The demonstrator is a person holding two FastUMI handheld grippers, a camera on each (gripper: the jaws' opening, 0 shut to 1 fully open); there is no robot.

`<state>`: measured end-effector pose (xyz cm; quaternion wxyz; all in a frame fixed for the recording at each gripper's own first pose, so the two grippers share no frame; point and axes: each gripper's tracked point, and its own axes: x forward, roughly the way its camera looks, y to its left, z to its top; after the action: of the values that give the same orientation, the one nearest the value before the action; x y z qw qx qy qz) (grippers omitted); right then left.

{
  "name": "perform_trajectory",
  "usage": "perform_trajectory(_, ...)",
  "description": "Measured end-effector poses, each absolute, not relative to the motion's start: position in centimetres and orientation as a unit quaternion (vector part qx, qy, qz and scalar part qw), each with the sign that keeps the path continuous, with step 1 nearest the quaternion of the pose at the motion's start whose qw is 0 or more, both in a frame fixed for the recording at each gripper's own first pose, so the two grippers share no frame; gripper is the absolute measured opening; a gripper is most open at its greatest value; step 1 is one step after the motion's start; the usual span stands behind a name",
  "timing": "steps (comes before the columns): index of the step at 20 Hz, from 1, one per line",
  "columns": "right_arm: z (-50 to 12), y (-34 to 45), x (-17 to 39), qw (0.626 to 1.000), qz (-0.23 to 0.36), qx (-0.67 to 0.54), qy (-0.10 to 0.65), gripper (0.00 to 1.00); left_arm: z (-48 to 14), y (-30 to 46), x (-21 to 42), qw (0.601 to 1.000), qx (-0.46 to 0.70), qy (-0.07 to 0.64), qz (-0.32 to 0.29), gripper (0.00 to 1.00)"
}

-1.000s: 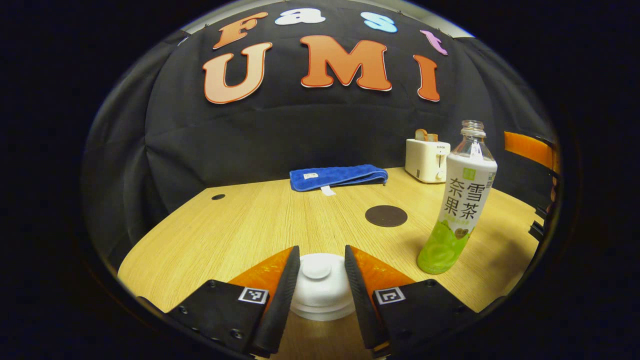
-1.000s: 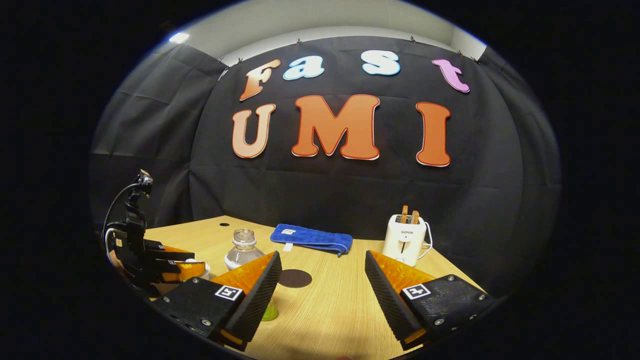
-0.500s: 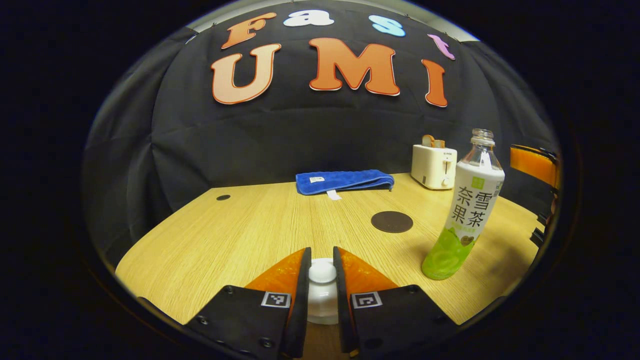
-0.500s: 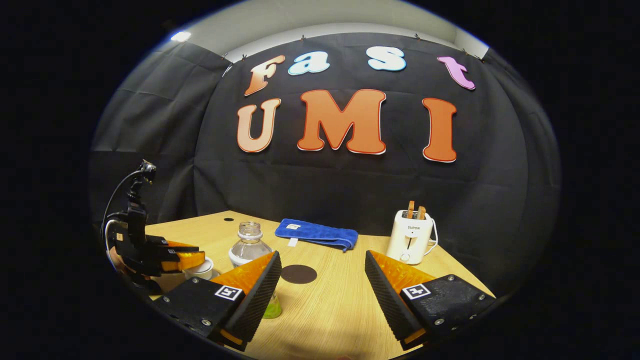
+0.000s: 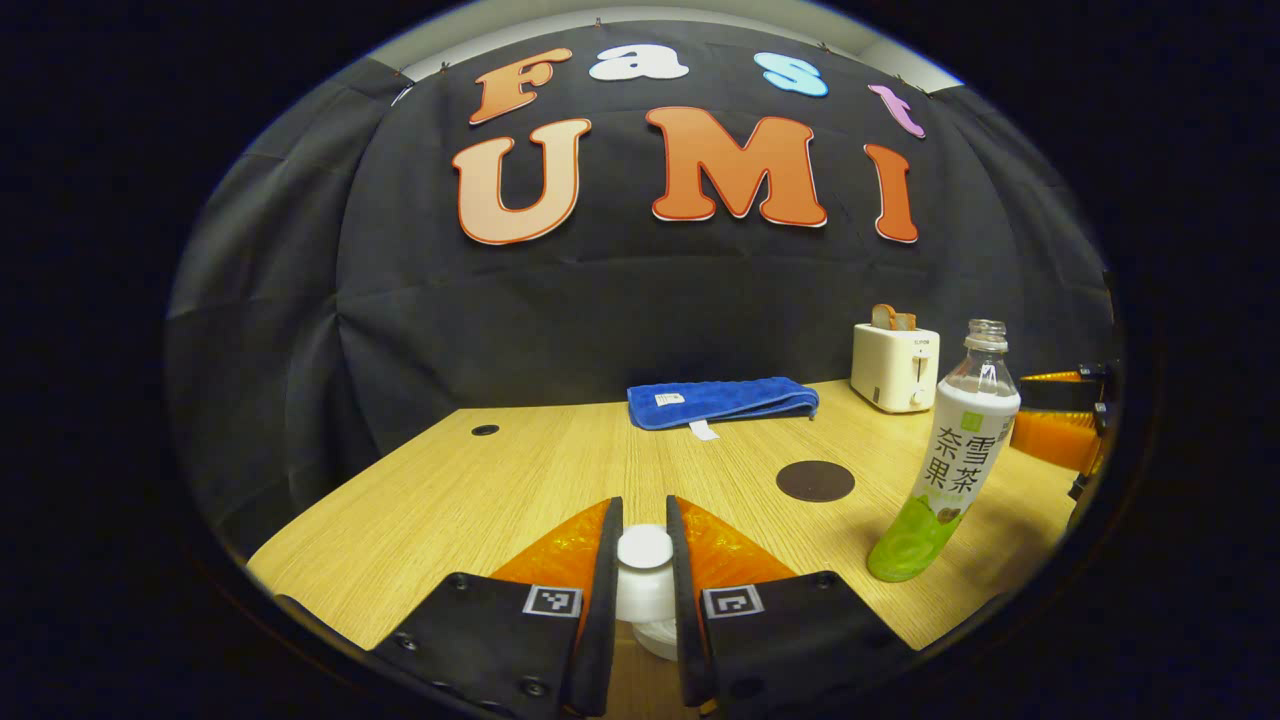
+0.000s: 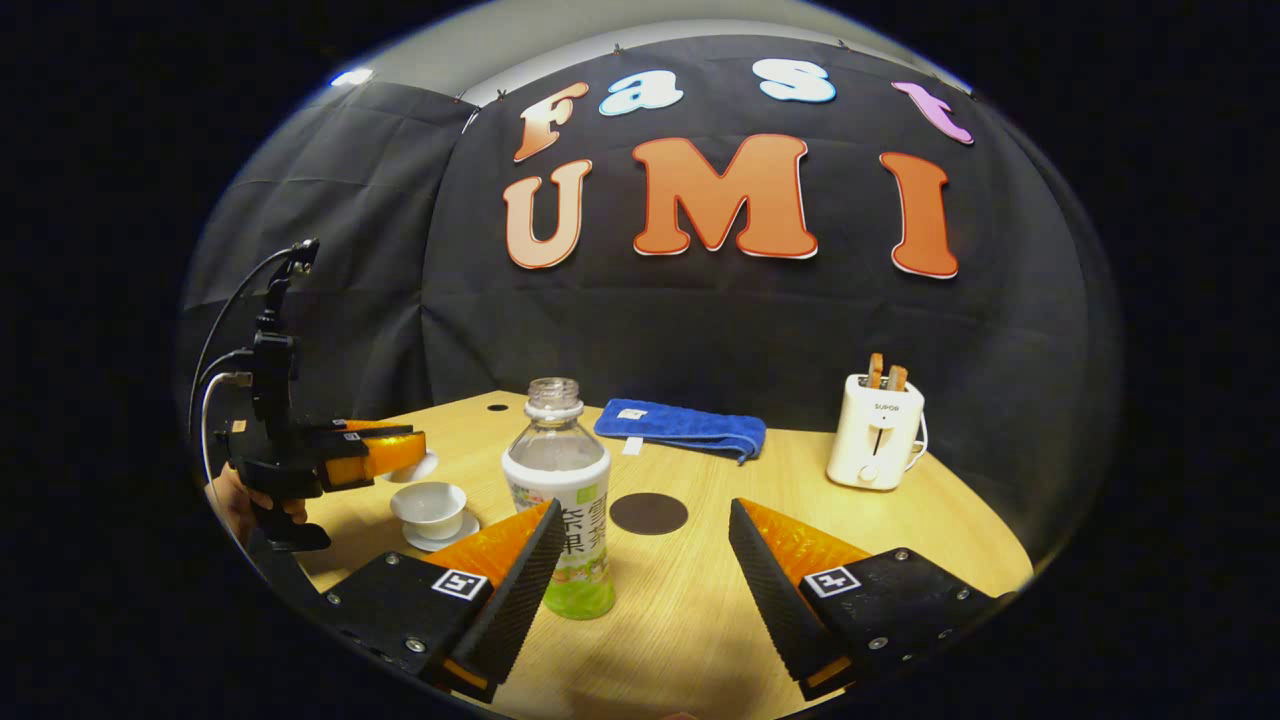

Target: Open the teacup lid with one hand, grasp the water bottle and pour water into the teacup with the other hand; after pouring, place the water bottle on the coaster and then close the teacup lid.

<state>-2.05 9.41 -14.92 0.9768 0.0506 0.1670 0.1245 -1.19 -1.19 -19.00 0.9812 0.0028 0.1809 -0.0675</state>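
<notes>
My left gripper (image 5: 643, 560) is shut on the knob of the white teacup lid (image 5: 645, 585), held up in the air. In the right gripper view that gripper (image 6: 385, 455) holds the lid (image 6: 415, 468) above the open white teacup (image 6: 428, 504) on its saucer. The uncapped water bottle (image 6: 562, 500) with a white and green label stands upright on the table; it appears at the right (image 5: 950, 460) in the left gripper view. My right gripper (image 6: 640, 570) is open, with the bottle just ahead of its left finger. A dark round coaster (image 6: 648, 513) lies behind the bottle.
A folded blue towel (image 6: 680, 425) lies at the back of the wooden table (image 6: 660, 620). A white toaster (image 6: 875, 435) with toast stands at the back right. A hand (image 6: 235, 505) holds the left gripper at the left table edge.
My left gripper shut on the lid knob and lifted the lid off the teacup. My right gripper stayed open and came closer to the bottle.
</notes>
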Motion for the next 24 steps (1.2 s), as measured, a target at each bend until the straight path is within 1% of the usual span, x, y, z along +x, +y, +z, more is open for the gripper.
perform_trajectory(3, -15.3, 11.2, -2.4, 0.972, 0.151, 0.058, 0.171, 0.99, -18.6, 0.1, -1.1, 0.982, 0.003, 0.178, -0.056, 0.28)
perform_trajectory(4, -15.6, 11.7, -2.6, 0.97, 0.157, 0.054, 0.175, 0.99, -18.7, 0.5, -1.1, 0.983, 0.002, 0.177, -0.053, 0.3)
perform_trajectory(5, -15.8, 12.2, -2.6, 0.969, 0.164, 0.049, 0.176, 0.99, -18.6, 0.7, -1.2, 0.983, 0.003, 0.177, -0.052, 0.28)
perform_trajectory(6, -16.0, 12.8, -2.5, 0.968, 0.169, 0.044, 0.178, 0.99, -18.7, 0.9, -1.2, 0.983, 0.005, 0.177, -0.049, 0.3)
perform_trajectory(9, -17.9, 14.4, -2.0, 0.964, 0.178, 0.037, 0.194, 0.99, -18.9, 1.4, -1.4, 0.982, 0.004, 0.18, -0.047, 0.3)
perform_trajectory(13, -20.0, 15.8, -1.8, 0.958, 0.179, 0.033, 0.222, 0.9, -18.9, 2.5, -1.8, 0.983, 0.009, 0.18, -0.039, 0.29)
perform_trajectory(14, -20.2, 15.7, -1.5, 0.959, 0.174, 0.029, 0.223, 0.84, -18.8, 2.7, -2.0, 0.983, 0.013, 0.179, -0.038, 0.3)
perform_trajectory(15, -20.4, 15.7, -1.2, 0.959, 0.171, 0.026, 0.224, 0.82, -18.7, 2.8, -2.0, 0.983, 0.015, 0.178, -0.037, 0.3)
perform_trajectory(16, -20.5, 15.7, -1.1, 0.959, 0.168, 0.024, 0.228, 0.75, -18.8, 3.0, -2.2, 0.983, 0.015, 0.178, -0.036, 0.3)
perform_trajectory(18, -20.5, 16.0, -0.7, 0.958, 0.168, 0.034, 0.232, 0.68, -18.8, 3.3, -2.3, 0.983, 0.011, 0.178, -0.035, 0.3)
perform_trajectory(21, -20.4, 15.8, -0.6, 0.956, 0.169, 0.024, 0.238, 0.64, -18.9, 3.9, -2.7, 0.984, 0.007, 0.178, -0.031, 0.3)
perform_trajectory(24, -19.3, 15.0, 0.3, 0.962, 0.157, -0.009, 0.224, 0.62, -18.9, 4.7, -2.8, 0.984, 0.004, 0.177, -0.025, 0.3)
